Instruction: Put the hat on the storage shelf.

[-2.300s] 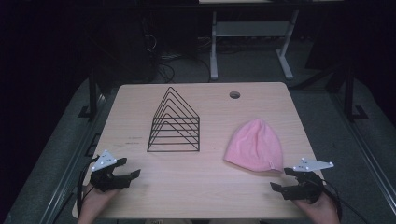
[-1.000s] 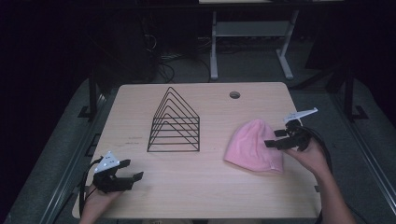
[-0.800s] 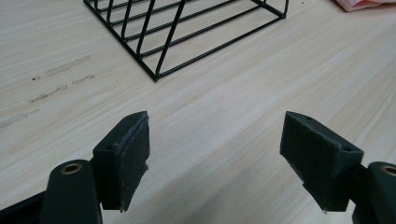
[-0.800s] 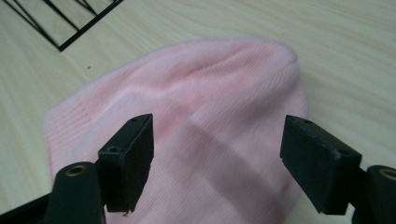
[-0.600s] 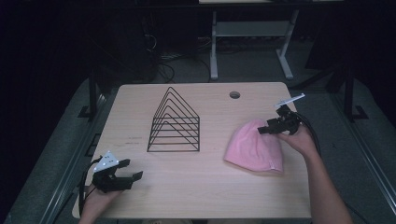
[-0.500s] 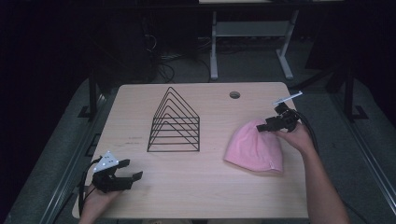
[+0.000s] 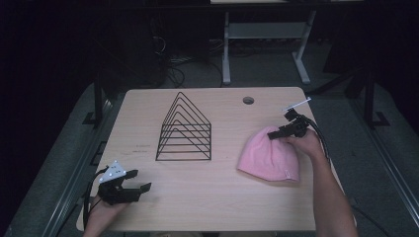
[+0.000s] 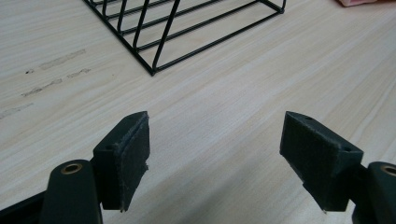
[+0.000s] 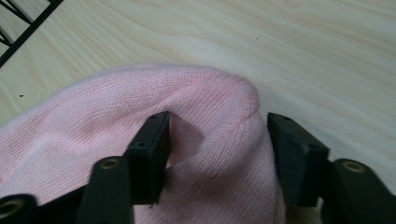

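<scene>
A pink knit beanie (image 7: 269, 157) lies flat on the right part of the light wood table (image 7: 217, 202), well to the right of a black wire file rack (image 7: 185, 129) that stands near the table's middle. The beanie's rounded crown points toward the far right corner, and its hem, with a small tag, faces the near edge. The right gripper (image 7: 274, 134) sits at that crown, held by the person's right hand (image 7: 306, 144), with its cable trailing back along the forearm. In the right gripper view the beanie (image 9: 205, 154) is bunched into a raised fold between the two black jaws; the left pad presses into the knit and the right pad lies against the fold's other side. These jaws have just been closing, with the fabric between them, and they now pinch the crown of the beanie. The left gripper (image 7: 132, 190) rests near the table's near left corner, held by the person's left hand (image 7: 101, 213), well apart from the rack and the beanie. In the left gripper view its pads (image 8: 126, 156) stand wide apart over bare wood, nothing between them, with the corner of the wire rack (image 8: 187, 28) beyond.
</scene>
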`<state>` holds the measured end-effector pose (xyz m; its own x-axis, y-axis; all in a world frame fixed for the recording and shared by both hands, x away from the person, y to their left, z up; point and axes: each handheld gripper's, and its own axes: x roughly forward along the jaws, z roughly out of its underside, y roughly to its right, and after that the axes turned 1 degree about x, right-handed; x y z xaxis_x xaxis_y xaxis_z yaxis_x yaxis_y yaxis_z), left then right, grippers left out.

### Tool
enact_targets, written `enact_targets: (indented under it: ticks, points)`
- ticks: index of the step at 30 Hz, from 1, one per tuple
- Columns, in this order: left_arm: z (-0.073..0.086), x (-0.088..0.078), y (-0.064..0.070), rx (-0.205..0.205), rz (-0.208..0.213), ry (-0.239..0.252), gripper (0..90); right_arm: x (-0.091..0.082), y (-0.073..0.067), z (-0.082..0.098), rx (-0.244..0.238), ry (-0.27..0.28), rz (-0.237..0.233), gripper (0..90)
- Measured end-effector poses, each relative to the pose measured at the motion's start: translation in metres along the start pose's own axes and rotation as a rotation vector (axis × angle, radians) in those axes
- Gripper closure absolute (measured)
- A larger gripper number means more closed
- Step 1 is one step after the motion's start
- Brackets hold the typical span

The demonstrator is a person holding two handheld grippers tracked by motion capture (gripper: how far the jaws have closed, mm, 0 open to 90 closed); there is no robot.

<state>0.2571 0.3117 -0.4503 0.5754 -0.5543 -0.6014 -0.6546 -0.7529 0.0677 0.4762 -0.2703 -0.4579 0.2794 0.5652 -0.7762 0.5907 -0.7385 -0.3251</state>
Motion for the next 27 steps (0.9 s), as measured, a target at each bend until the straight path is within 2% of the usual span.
enact_targets:
  ticks: [4,6,9,14,21,27]
  points:
    - [0.000,0.001,0.000,-0.002,0.006,-0.002,23.8,0.001,0.002,0.003,0.007,0.007,-0.029,57.9]
    - [0.000,0.001,0.001,0.001,0.008,-0.003,23.8,-0.002,0.000,0.004,-0.001,0.022,-0.029,68.0]
    - [-0.001,0.002,0.002,0.010,0.012,-0.005,23.8,-0.009,-0.007,0.004,-0.036,0.040,-0.036,72.7]
    - [-0.001,0.001,0.003,0.010,0.019,-0.003,24.1,-0.025,-0.032,0.004,-0.105,0.083,-0.060,75.2]
    - [-0.004,-0.003,0.007,0.017,0.035,0.016,25.6,-0.055,-0.078,0.008,-0.221,0.169,-0.074,76.9]
    - [-0.009,-0.001,0.016,0.052,0.065,0.019,25.6,-0.080,-0.113,0.013,-0.303,0.230,-0.080,77.2]
